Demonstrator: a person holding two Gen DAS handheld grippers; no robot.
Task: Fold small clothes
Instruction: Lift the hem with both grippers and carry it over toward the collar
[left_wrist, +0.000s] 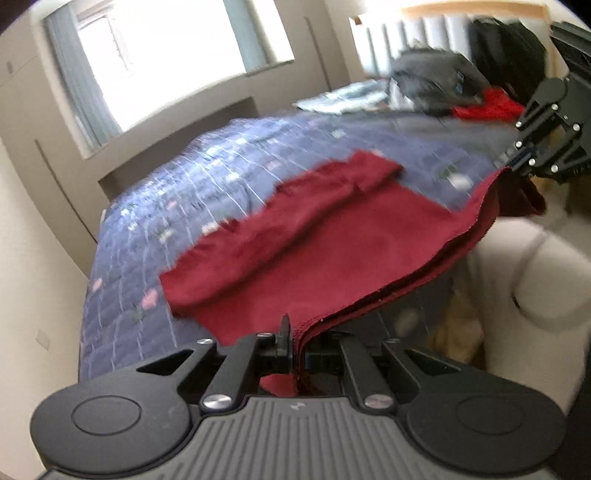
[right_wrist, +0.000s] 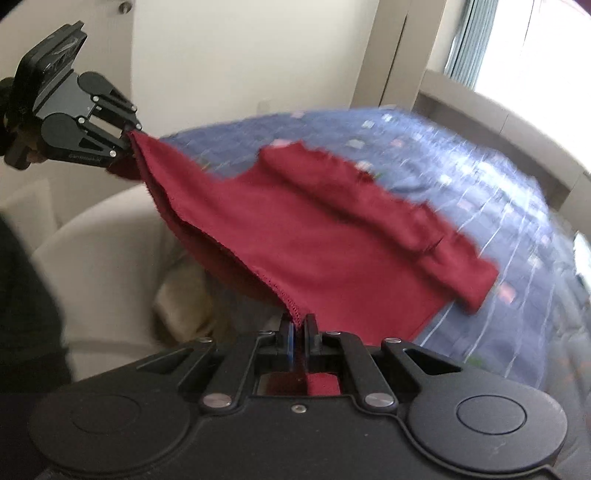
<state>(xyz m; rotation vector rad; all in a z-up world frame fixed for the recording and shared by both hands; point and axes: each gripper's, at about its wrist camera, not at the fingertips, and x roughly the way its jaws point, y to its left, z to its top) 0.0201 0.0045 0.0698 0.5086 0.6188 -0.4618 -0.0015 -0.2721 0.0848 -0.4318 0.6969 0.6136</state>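
garment (left_wrist: 332, 236) dark red, far part on bed (left_wrist: 184, 177), sleeves folded in | near hem off the bed, stretched between grippers | left gripper (left_wrist: 291, 343) jaws clamped on one hem corner, right gripper (right_wrist: 299, 332) on the other | body extends away from both jaws, next fold goes forward

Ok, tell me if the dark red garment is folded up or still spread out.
Mostly spread: the dark red garment stretches between both tongs, near hem lifted off the quilted bedspread. Only its sleeves lie folded across it.
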